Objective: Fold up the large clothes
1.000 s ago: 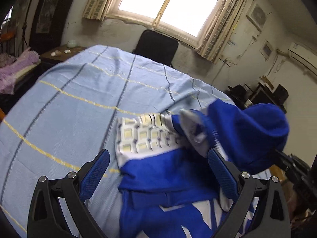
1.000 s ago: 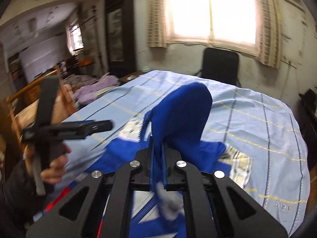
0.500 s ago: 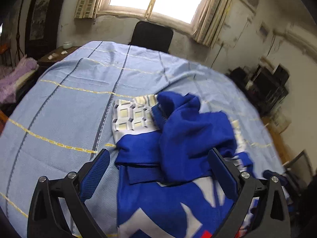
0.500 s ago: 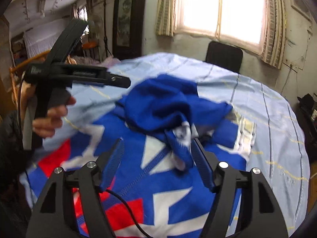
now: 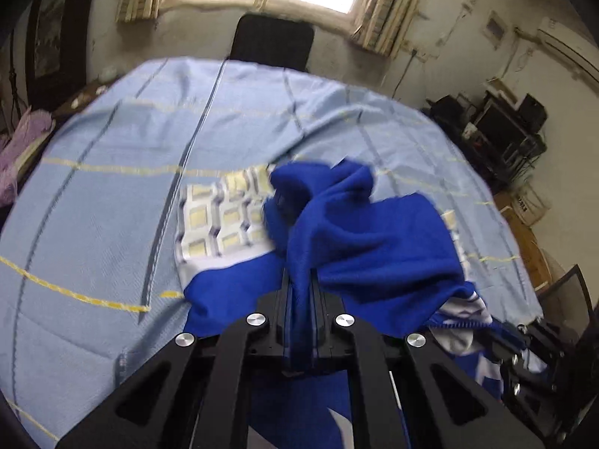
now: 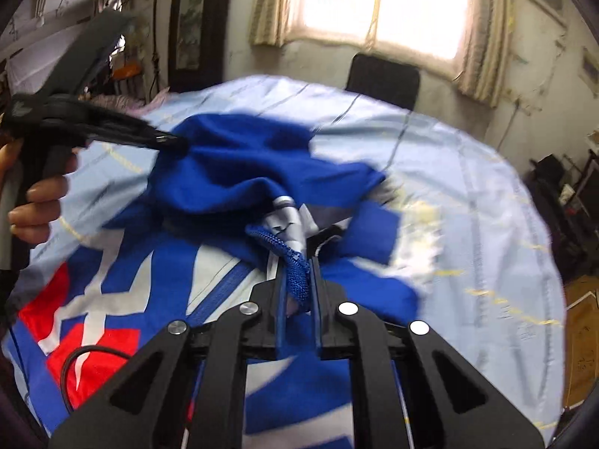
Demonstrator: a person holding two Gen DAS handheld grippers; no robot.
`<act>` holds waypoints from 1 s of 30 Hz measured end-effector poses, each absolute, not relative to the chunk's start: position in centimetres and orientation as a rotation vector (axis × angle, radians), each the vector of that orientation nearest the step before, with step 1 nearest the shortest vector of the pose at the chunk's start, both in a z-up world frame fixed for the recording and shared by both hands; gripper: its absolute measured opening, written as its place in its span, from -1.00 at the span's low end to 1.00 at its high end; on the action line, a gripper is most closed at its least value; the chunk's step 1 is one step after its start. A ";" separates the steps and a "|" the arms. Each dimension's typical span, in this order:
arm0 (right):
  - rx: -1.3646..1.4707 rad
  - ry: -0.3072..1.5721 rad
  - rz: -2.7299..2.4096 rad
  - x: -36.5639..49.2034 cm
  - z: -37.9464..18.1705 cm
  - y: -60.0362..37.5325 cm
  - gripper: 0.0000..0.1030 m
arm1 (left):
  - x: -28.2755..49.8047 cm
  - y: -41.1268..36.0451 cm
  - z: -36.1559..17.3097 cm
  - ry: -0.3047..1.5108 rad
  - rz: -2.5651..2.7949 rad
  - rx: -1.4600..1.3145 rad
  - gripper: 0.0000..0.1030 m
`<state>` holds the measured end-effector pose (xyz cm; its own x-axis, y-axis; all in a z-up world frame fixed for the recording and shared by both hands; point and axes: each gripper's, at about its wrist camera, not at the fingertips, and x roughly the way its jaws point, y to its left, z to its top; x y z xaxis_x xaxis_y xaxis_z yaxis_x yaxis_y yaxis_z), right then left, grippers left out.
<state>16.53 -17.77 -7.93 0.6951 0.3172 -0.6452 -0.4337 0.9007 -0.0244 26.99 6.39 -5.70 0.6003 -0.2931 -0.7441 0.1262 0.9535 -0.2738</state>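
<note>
A large blue jacket (image 5: 374,247) with white and red shapes lies bunched on the bed, its hood part heaped on top. My left gripper (image 5: 301,277) is shut on a fold of the blue fabric near the heap's left side. In the right wrist view the jacket (image 6: 243,172) spreads left to a red and white panel (image 6: 101,340). My right gripper (image 6: 297,265) is shut on the jacket's blue zipper edge (image 6: 295,258) beside a grey lining patch. The left gripper (image 6: 164,140) shows there too, held by a hand (image 6: 37,202), pinching the heap's left edge.
The bed has a light blue sheet (image 5: 112,187) with yellow and dark stripes. A cloth patterned with squares (image 5: 221,224) lies under the jacket's far end. A black chair (image 5: 271,43) stands beyond the bed under the window. Shelves with equipment (image 5: 501,131) fill the right wall.
Half a second ago both grippers stood open over the jacket. Now the left has shut on the blue fold and the right on the zipper edge. The heap has shifted slightly.
</note>
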 end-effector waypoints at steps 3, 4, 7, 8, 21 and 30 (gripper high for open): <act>-0.168 0.655 0.404 15.8 -6.7 -19.6 -0.81 | 24.7 5.5 -2.7 0.859 -0.323 -0.217 -0.86; -0.169 0.654 0.402 15.5 -6.7 -19.8 -0.81 | 24.1 4.9 -2.2 0.855 -0.337 -0.209 -0.86; -0.180 0.689 0.413 14.5 -8.2 -20.3 -0.81 | 21.3 2.8 -2.6 0.874 -0.388 -0.138 -0.86; -0.190 0.707 0.415 14.2 -8.9 -20.2 -0.81 | 20.7 2.3 -3.2 0.887 -0.393 -0.117 -0.86; -0.168 0.856 0.416 14.0 -12.3 -21.4 -0.42 | 18.0 3.4 -9.9 1.014 -0.345 -0.143 -0.01; 0.125 0.819 0.549 14.4 -8.6 -23.5 -0.03 | 23.0 7.2 -5.9 0.863 -0.270 -0.150 0.41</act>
<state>14.36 -23.47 -8.60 0.5530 0.5099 -0.6590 -0.4155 0.8543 0.3123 23.01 7.24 -5.93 0.6185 -0.2946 -0.7284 0.1736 0.9554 -0.2390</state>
